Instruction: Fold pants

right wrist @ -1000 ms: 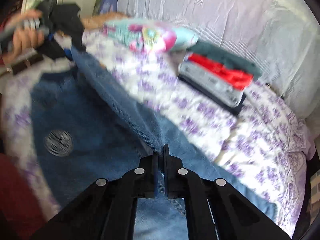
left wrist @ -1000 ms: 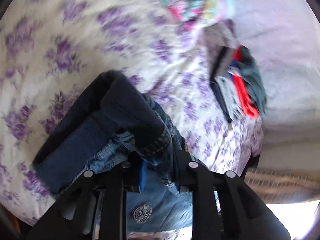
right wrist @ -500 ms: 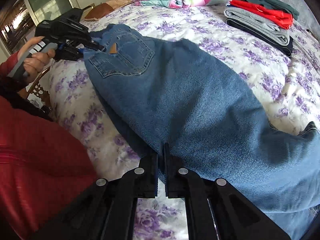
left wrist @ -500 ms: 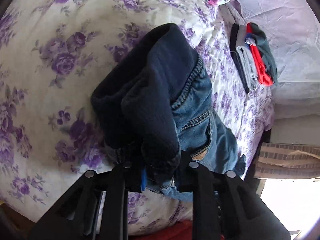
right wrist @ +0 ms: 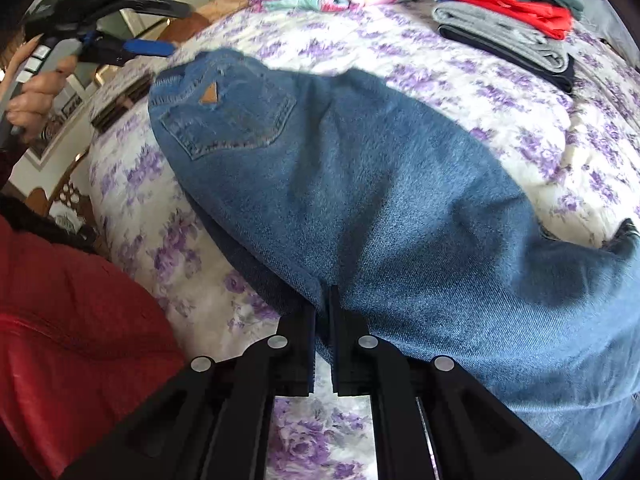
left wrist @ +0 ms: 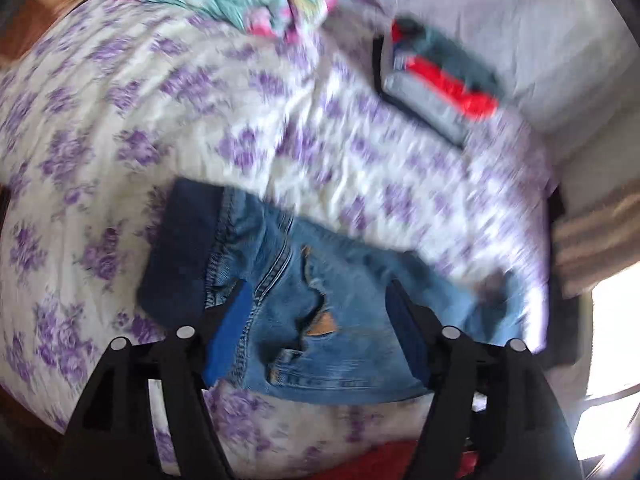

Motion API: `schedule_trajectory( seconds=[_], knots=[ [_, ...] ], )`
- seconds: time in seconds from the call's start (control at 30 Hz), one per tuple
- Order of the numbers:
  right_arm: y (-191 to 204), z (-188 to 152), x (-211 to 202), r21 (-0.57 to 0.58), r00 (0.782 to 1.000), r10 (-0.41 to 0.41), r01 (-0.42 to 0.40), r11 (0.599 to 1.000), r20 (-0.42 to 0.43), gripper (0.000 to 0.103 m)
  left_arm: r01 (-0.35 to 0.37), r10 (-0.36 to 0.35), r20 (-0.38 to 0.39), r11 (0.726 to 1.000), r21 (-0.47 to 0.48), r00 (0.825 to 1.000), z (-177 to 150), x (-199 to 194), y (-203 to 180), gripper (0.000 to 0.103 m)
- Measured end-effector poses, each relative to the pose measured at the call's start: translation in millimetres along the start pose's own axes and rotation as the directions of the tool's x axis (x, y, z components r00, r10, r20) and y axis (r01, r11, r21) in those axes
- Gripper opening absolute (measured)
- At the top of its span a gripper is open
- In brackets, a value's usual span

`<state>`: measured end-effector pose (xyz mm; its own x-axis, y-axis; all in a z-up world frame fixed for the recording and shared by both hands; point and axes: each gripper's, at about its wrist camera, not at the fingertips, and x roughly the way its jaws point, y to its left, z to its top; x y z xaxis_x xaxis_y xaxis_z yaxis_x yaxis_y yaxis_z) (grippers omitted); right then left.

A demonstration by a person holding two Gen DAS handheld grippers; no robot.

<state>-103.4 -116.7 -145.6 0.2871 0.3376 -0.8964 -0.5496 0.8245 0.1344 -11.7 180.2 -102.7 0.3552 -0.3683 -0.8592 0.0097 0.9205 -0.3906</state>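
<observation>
Now the left gripper point(left wrist: 316, 312) has just been opening, fingers apart above the jeans point(right wrist: 360, 184); the right gripper point(right wrist: 322, 312) pinches their near edge.

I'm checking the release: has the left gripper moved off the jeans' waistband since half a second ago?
Yes. The left gripper has just opened and lifted off the jeans, away toward the bedspread's edge; before, it pinched the waistband.

Matt blue denim pants point(right wrist: 360, 200)
</observation>
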Motion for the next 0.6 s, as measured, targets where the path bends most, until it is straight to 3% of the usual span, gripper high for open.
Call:
schedule_trajectory(
  seconds=[0.07, 0.17, 0.27, 0.3, 0.37, 0.4, 0.5, 0.6],
  knots=[
    [-3.2, 0.0, 0.3, 0.034, 1.000, 0.015, -0.015, 0.999, 0.009, 0.008, -0.108, 0.111, -0.083, 0.993, 0.040, 0.990, -10.1, 41.1, 4.0, 0.066],
    [-6.5, -0.2, -15.9, 0.082, 0.999, 0.028, -0.031, 0.996, 0.037, 0.014, -0.151, 0.155, -0.013, 0.978, 0.142, 0.988, -30.4, 48.6, -1.9, 0.073],
    [-33.7, -12.1, -58.8, 0.249, 0.983, -0.011, -0.037, 0.968, 0.186, 0.024, -0.180, 0.189, -0.015, 0.956, 0.233, 0.982, -33.0, 56.4, -12.4, 0.084],
    [-55.2, -22.2, -75.4, 0.359, 0.970, -0.046, -0.043, 0.932, 0.237, 0.025, -0.169, 0.179, -0.021, 0.956, 0.241, 0.984, -31.5, 59.3, -13.9, 0.093],
    [-100.8, -47.2, -97.8, 0.568, 0.949, -0.131, -0.059, 0.821, 0.288, 0.030, -0.178, 0.190, -0.024, 0.950, 0.258, 0.981, -31.5, 65.3, -19.3, 0.098],
    [-131.9, -68.3, -108.4, 0.696, 0.935, -0.191, -0.078, 0.714, 0.300, 0.030, -0.210, 0.223, -0.017, 0.939, 0.272, 0.975, -34.2, 69.5, -24.9, 0.098],
    [-189.4, -117.6, -122.6, 0.882, 0.911, -0.271, -0.171, 0.439, 0.311, 0.032, -0.244, 0.256, -0.004, 0.927, 0.286, 0.967, -35.3, 73.7, -30.4, 0.099],
    [-218.1, -141.0, -127.4, 0.930, 0.896, -0.323, -0.209, 0.303, 0.306, 0.031, -0.236, 0.246, 0.001, 0.930, 0.283, 0.969, -33.7, 73.0, -29.7, 0.099]
  ],
)
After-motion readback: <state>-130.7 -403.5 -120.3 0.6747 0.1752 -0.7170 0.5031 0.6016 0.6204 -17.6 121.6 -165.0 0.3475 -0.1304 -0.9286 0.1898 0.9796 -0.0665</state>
